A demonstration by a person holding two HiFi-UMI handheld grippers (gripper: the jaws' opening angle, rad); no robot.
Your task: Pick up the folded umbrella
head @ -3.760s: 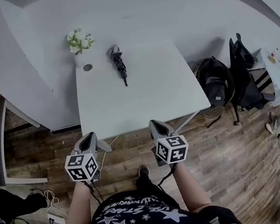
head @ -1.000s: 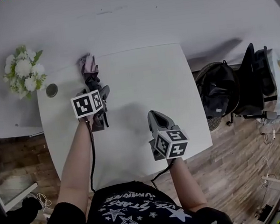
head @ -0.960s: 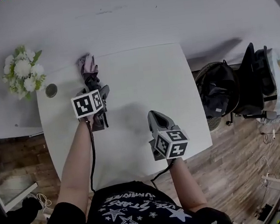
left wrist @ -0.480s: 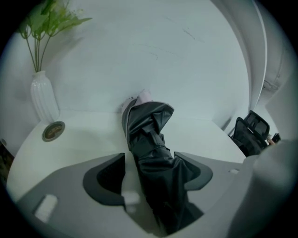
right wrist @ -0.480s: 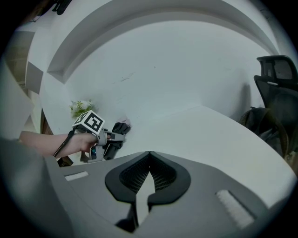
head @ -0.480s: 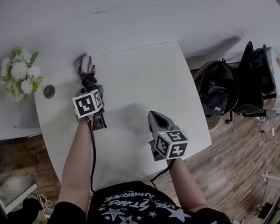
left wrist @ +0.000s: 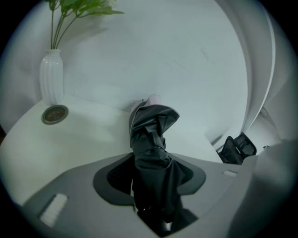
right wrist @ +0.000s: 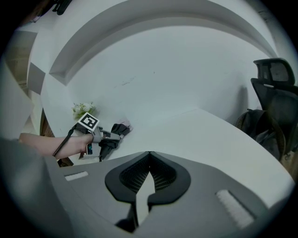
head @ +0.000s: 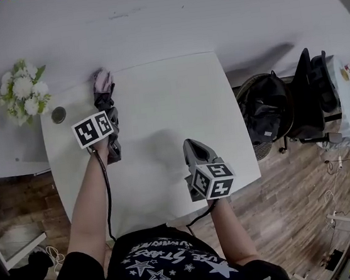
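Left gripper (head: 111,117) is at the upper left of the head view, over the left part of the white rectangular table (head: 176,98). Jaws are closing, with the dark folded fabric umbrella (left wrist: 151,139) between them. In the left gripper view the umbrella's bunched cloth fills the gap and touches both pads (left wrist: 114,179).

The umbrella lies along the table's left side, near the far edge by the white wall. Its pale pinkish tip points to the top of the head view and its other end pokes out below the marker cube. Can't tell whether it's off the table surface.

Right gripper (right wrist: 149,162) is at lower centre of the head view, above the near part of the table and well apart from the umbrella. Its jaws are together, only a thin slit shows, and nothing is between them. Its view shows the left gripper and umbrella small at centre left.

A white ribbed vase with white flowers and green stems (left wrist: 51,76) stands at the upper left of the left gripper view. A round metal disc (left wrist: 55,114) sits in the tabletop just in front of the vase, left of the umbrella.

At the right of the head view, off the table, a black backpack (head: 265,109) sits beside a black office chair (head: 312,97) on wood plank floor (head: 297,203).
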